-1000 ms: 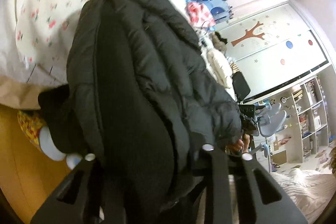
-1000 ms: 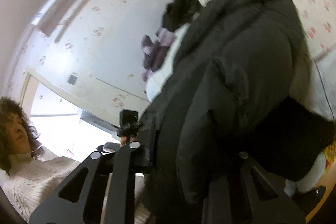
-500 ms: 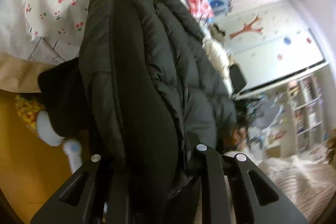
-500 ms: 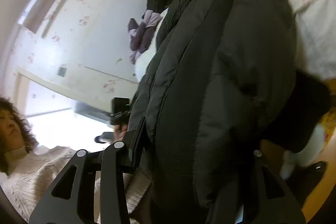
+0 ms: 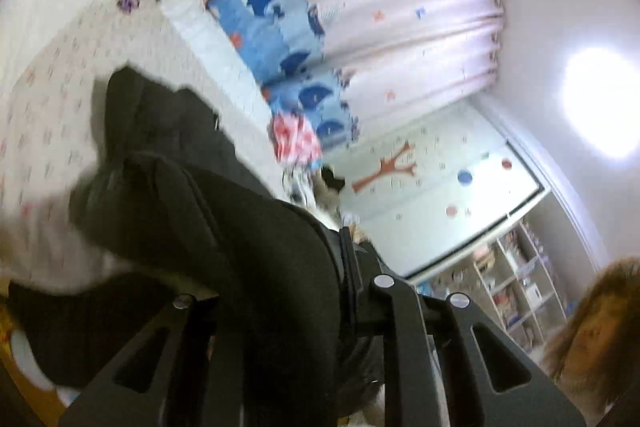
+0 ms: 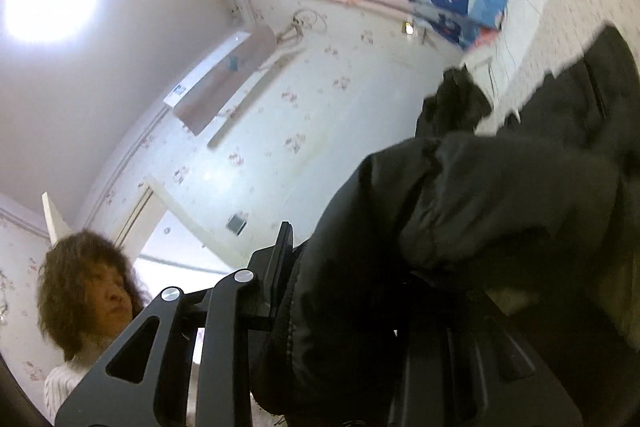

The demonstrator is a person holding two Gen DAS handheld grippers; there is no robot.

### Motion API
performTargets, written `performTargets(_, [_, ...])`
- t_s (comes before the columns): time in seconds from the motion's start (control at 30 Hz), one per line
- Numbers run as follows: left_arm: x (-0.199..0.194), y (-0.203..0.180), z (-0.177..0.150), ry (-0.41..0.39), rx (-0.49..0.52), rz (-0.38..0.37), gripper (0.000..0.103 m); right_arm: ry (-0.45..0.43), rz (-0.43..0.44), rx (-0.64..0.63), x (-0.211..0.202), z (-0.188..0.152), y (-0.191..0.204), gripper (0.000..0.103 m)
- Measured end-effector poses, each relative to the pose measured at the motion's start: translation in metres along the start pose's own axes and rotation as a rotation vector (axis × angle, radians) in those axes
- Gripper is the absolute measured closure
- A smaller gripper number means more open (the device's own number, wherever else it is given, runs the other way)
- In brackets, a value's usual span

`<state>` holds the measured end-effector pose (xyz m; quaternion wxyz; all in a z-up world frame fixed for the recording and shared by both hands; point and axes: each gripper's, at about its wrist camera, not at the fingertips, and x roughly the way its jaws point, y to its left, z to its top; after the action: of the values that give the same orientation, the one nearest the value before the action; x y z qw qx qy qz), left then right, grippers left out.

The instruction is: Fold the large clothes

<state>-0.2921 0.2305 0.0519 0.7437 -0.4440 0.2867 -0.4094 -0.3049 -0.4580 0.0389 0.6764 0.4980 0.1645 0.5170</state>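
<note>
A black puffer jacket (image 5: pixel 180 187) fills the lower left of the left wrist view, lifted above the flower-print bed (image 5: pixel 60 87). My left gripper (image 5: pixel 272 267) is shut on a thick fold of it. In the right wrist view the same jacket (image 6: pixel 500 195) bulges over the right half and hides the right finger. My right gripper (image 6: pixel 372 287) has the jacket between its jaws, which are closing, and the left pad presses on the fabric. Both grippers tilt up toward the wall and ceiling.
Pink curtains (image 5: pixel 400 7) and a blue whale-print cloth (image 5: pixel 272 27) hang behind the bed. Dark clothes (image 6: pixel 452 107) lie at the bed's far end. A person's head (image 6: pixel 84 287) is close by on the left. Shelves (image 5: pixel 516 287) stand by the far wall.
Both grippers have risen and tipped upward with the jacket. The views have swung from the bed toward curtains, wall and ceiling light. The jacket now sits lower and more bunched in both views.
</note>
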Motion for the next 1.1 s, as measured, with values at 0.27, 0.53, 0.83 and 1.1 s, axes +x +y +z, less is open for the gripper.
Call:
performTargets(0.27, [0.068,0.028,0.112,-0.106,-0.056,0.089,0.084,-0.079,-0.131,0.035,0.033,0.099,-0.047,0.074])
performTargets(0.53, [0.148,0.104,0.176,-0.165,-0.158,0.268,0.085,-0.140,-0.391,0.172,0.069,0.165,-0.164,0.074])
performTargets(0.83, [0.182,0.196,0.160,-0.081,-0.296,0.482,0.081,-0.109,-0.534,0.313,0.071,0.139,-0.263,0.071])
performTargets(1.1, [0.161,0.165,0.165,-0.078,-0.321,0.470,0.016,-0.142,-0.501,0.401,0.049,0.148,-0.244,0.032])
